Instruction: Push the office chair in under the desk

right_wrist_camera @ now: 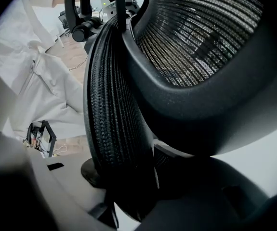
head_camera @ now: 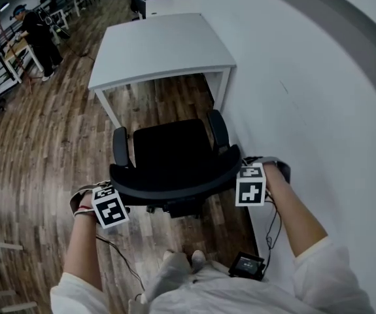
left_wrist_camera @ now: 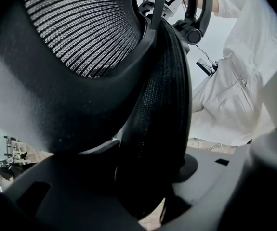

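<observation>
**Head view: chair gripped, short of the desk**

The left gripper [left_wrist_camera: 145, 186] and right gripper [right_wrist_camera: 124, 186] each clamp an end of the office chair [head_camera: 171, 152] backrest. The seat faces the desk [head_camera: 161, 44] and is not yet under it. The push looks under way. The next move likely calls for an even forward shove.

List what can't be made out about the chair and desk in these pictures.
- Office chair base and wheels: head view, mostly hidden beneath its seat and backrest.
- Desk far legs: head view, covered by its own top.
- Desk itself: both gripper views, not visible past the backrest filling them.
- Person in the background: head view, too small to tell their activity.
</observation>
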`<state>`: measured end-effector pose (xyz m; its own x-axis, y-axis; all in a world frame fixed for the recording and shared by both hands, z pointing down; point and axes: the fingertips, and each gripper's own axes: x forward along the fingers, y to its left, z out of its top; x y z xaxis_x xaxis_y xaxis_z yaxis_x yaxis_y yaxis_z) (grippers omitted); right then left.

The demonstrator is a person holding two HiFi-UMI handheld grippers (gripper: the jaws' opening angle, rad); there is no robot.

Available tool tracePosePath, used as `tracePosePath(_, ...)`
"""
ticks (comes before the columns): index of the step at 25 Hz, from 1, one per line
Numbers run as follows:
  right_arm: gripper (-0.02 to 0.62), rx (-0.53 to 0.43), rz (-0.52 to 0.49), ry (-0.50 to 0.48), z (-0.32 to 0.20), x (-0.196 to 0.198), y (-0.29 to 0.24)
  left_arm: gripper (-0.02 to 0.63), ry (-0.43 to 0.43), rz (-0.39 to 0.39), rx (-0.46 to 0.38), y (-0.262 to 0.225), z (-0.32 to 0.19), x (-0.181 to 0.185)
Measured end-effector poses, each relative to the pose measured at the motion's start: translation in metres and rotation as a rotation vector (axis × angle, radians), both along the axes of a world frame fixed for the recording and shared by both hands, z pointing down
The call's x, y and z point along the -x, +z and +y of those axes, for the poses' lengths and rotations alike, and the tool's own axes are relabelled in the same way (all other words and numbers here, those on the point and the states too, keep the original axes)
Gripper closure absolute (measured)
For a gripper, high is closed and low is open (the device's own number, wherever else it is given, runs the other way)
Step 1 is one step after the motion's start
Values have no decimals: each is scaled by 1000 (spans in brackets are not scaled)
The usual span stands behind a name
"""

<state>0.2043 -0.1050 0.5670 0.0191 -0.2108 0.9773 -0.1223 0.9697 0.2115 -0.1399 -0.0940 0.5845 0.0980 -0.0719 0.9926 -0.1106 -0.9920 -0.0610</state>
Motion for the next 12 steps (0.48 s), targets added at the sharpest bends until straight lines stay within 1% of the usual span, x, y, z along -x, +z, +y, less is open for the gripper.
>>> tracePosePath(4, 387, 2, -19, 6, -19, 0, 3, 376, 12, 17, 13, -2, -20, -8)
tracePosePath(7, 387, 5, -12, 12, -36, -3, 5, 376, 12, 24, 15, -1, -36, -10)
tracePosePath(12, 387, -1, -11, 19, -57, 2, 7, 376, 14, 3, 7, 5, -59, 0)
